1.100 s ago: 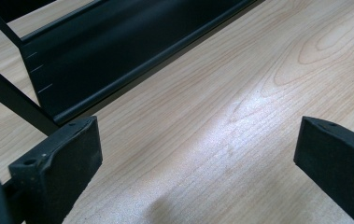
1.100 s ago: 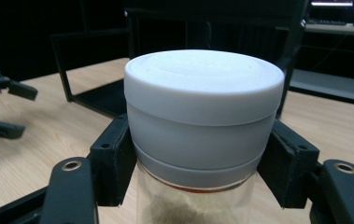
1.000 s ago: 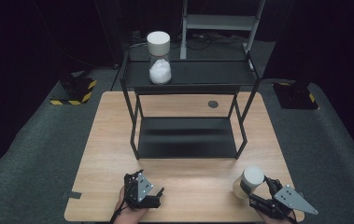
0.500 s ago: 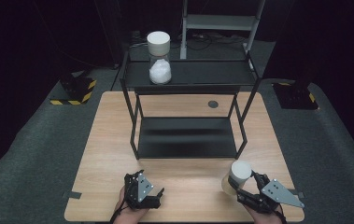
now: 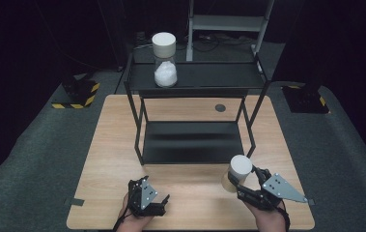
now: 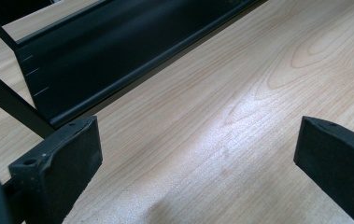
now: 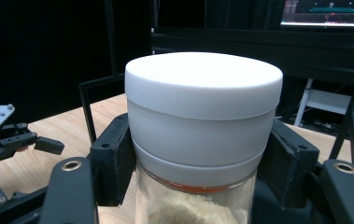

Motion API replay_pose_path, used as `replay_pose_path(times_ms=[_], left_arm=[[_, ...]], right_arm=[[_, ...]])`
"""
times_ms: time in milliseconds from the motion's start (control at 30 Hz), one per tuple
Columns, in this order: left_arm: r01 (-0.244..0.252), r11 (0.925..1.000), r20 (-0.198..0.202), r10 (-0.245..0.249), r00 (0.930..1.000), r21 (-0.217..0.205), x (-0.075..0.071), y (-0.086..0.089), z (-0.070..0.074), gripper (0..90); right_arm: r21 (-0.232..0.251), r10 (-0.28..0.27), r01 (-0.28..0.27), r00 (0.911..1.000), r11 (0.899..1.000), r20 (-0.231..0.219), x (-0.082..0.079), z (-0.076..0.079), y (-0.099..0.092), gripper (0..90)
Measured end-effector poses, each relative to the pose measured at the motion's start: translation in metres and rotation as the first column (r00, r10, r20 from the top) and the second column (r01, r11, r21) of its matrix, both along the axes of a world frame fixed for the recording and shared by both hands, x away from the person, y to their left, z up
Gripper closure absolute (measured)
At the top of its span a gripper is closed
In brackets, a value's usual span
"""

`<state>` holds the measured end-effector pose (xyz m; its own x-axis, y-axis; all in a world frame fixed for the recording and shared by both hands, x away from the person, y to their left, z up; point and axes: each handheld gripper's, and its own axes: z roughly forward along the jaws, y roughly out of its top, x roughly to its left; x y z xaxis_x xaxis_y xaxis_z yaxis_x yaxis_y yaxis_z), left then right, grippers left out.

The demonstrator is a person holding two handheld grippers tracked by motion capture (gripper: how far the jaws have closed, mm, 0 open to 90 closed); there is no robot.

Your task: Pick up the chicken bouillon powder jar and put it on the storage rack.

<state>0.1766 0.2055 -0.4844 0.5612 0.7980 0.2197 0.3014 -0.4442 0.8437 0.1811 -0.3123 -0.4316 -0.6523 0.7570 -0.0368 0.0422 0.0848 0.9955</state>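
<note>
High view: your right hand-held gripper (image 5: 242,182) grips the white-lidded jar (image 5: 237,172) just under its lid, upright above the table (image 5: 113,145). The black shelf rack (image 5: 195,140) stands straight ahead. Your left hand-held gripper (image 5: 157,202) rests open, holding nothing.

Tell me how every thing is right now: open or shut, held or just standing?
Jar in the right gripper: lid on, held off the table.
Jar on the shelf: lid on, upright, nobody holding it.
Right gripper: shut on the jar just under its lid.
Left gripper: open, nothing between its jaws.
Black shelf rack: standing on the wooden table.
</note>
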Motion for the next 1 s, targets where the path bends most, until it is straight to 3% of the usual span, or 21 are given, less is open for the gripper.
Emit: replay_pose_path(times_ms=[133,333,833,1000], left_arm=[[0.001,1.0000,0.000,-0.001,1.0000,-0.004,0.000,0.001,0.000,1.3],[0.001,0.9999,0.000,-0.001,1.0000,-0.012,0.000,0.002,-0.001,1.3],[-0.002,0.9996,-0.004,0.002,1.0000,-0.029,0.001,0.004,-0.001,1.3],[0.001,0.9995,-0.003,-0.001,1.0000,-0.033,0.001,0.006,-0.001,1.3]], right_arm=[[-0.035,-0.001,0.001,1.0000,0.999,0.005,0.006,0.011,0.008,34.0],[-0.005,0.003,-0.003,0.9998,1.000,-0.019,0.017,0.017,0.012,34.0],[0.001,0.020,-0.020,0.9996,1.000,0.019,0.048,0.042,0.037,34.0],[0.009,0.018,-0.018,0.9998,1.000,0.012,0.057,0.052,0.040,34.0]])
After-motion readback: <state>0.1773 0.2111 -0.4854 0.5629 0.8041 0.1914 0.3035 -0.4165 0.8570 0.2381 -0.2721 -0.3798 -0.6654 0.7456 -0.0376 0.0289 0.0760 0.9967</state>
